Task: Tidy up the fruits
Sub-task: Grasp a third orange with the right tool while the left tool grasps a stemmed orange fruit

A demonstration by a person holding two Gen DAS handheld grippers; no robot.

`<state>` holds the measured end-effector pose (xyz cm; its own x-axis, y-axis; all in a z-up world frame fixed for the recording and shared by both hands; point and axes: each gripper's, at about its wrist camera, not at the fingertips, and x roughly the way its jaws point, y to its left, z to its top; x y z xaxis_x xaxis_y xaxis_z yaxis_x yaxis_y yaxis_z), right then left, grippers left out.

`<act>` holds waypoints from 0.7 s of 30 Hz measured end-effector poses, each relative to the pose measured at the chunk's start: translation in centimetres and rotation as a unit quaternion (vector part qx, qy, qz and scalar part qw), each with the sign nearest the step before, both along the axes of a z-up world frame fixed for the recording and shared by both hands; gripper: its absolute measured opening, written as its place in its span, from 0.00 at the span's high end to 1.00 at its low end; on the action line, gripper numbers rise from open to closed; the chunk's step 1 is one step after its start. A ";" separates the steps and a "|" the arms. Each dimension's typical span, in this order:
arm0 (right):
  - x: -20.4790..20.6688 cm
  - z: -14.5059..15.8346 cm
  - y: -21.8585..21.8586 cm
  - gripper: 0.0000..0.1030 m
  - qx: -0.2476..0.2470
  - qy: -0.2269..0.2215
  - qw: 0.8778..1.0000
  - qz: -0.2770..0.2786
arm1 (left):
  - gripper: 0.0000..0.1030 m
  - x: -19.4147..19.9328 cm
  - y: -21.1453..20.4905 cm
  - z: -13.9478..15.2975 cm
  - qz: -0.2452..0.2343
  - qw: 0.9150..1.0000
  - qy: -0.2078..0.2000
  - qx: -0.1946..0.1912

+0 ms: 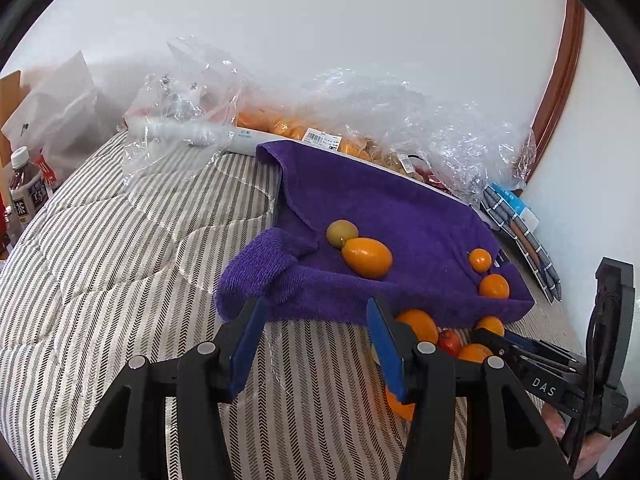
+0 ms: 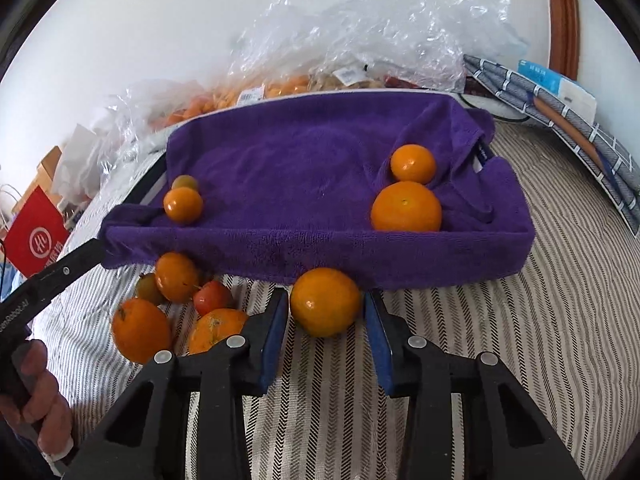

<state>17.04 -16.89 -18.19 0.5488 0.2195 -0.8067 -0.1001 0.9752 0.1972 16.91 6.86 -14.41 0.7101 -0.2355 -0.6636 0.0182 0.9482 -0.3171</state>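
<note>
A tray lined with a purple towel (image 2: 320,248) sits on the striped bedding. Inside it, two oranges (image 2: 406,208) lie at the right, and a small orange (image 2: 183,205) and a greenish fruit (image 2: 185,181) at the left. My right gripper (image 2: 326,294) is shut on an orange (image 2: 325,302) that rests on the bedding against the tray's front wall. A loose pile of oranges (image 2: 140,330) and a red fruit (image 2: 212,298) lies left of it. My left gripper (image 1: 316,304) is open and holds nothing, just before the tray's (image 1: 400,208) near-left corner.
Crumpled clear plastic bags (image 1: 360,120) with packed fruit line the wall behind the tray. A folded grey checked cloth pack (image 2: 560,120) lies at the right. A drink bottle (image 1: 24,192) and a red paper bag (image 2: 36,236) stand at the left. A hand (image 2: 40,400) holds the left gripper's handle.
</note>
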 end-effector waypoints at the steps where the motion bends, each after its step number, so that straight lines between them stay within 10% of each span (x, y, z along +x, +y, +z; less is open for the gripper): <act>1: 0.0 0.0 0.0 0.66 0.003 0.000 1.000 0.001 | 0.51 0.0 -0.1 0.0 -0.007 1.000 0.002 -0.006; 21: -5.3 1.6 -4.1 0.66 -0.002 -0.055 0.998 -0.019 | 0.51 -1.6 -6.4 -1.0 -0.152 0.987 0.041 0.020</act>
